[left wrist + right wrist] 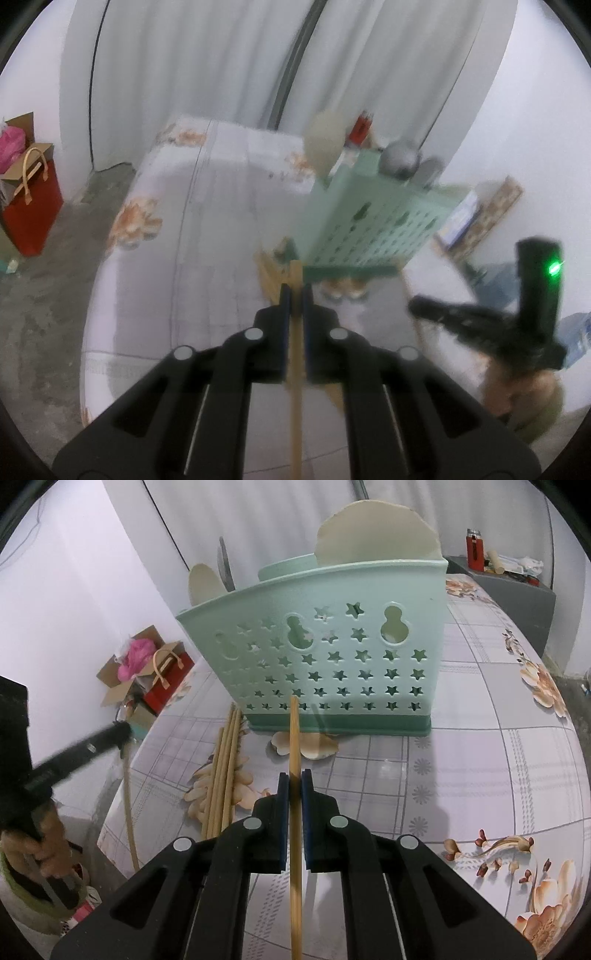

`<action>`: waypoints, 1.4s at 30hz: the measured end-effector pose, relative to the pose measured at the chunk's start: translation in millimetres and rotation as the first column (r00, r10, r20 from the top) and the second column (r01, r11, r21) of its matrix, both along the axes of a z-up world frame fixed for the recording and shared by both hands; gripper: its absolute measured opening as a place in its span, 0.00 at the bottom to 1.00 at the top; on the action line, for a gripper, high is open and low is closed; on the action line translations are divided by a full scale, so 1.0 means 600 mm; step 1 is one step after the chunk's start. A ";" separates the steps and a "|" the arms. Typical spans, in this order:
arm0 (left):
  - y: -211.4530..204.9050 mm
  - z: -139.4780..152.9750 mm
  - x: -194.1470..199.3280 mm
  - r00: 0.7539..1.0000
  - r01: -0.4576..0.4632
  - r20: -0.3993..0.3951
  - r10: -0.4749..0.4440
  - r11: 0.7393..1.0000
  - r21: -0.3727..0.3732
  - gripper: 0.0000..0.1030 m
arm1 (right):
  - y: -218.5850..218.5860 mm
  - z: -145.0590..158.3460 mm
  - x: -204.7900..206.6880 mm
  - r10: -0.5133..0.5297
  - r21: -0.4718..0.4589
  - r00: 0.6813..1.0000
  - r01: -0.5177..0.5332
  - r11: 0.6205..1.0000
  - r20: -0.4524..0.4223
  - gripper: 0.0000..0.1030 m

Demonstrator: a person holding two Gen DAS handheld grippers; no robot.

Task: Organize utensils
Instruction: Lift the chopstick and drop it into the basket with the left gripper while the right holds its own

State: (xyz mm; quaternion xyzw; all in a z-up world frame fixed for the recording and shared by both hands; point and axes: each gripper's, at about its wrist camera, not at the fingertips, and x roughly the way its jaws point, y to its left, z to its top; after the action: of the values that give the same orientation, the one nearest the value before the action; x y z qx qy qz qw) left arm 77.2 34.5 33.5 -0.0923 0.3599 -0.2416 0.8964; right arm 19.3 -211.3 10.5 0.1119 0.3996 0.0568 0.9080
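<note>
Left gripper (pixel 295 291): clamped on one chopstick (pixel 296 369).
Right gripper (pixel 294 779): clamped on another chopstick (pixel 294 812).
Ahead: green basket (pixel 332 664); loose chopsticks (pixel 223 771) lie left of it.

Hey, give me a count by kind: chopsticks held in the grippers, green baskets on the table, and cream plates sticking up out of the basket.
Held chopsticks: 2, one each in the left gripper and the right gripper
Green basket: 1
Cream plates: 2
Total: 5
</note>
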 end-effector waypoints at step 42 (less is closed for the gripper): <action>-0.207 0.261 0.133 0.797 -0.006 0.595 0.101 0.987 -0.160 0.04 | -0.060 0.013 -0.014 -0.069 0.086 0.996 0.063 0.994 0.061 0.07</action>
State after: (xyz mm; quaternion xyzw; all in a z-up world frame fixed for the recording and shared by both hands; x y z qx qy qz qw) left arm 157.0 -89.8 189.9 -0.0880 0.0352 -0.2592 0.9612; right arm 10.9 -247.2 18.2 0.1613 0.3635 0.0472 0.9163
